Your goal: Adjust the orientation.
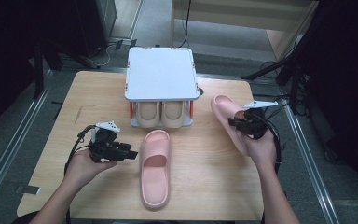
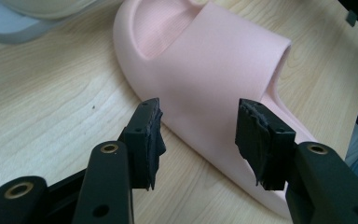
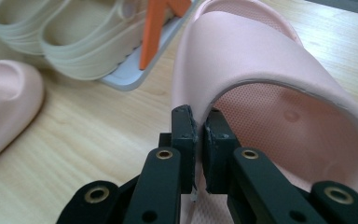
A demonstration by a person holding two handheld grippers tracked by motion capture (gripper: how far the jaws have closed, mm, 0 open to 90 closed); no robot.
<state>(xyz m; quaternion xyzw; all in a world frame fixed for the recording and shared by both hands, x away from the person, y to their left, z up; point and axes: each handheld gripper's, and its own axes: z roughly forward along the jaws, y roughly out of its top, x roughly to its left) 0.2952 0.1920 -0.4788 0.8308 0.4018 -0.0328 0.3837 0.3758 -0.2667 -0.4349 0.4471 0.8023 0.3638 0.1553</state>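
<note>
Near the counter's right edge, the right claw (image 3: 199, 140) pinches the side wall of one pink slipper (image 3: 261, 70). That thin, soft hold could slip, dropping it. The left claw (image 2: 200, 140) stands open beside the other slipper (image 2: 205, 74).

Pink slippers (image 1: 155, 168), beige pair (image 1: 161, 114)

No legible text, label, brand, number or sign was found in any view. The pink slippers (image 1: 155, 168), the beige pair (image 1: 161, 114) and the white rack (image 1: 161, 74) bore no readable marks.
</note>
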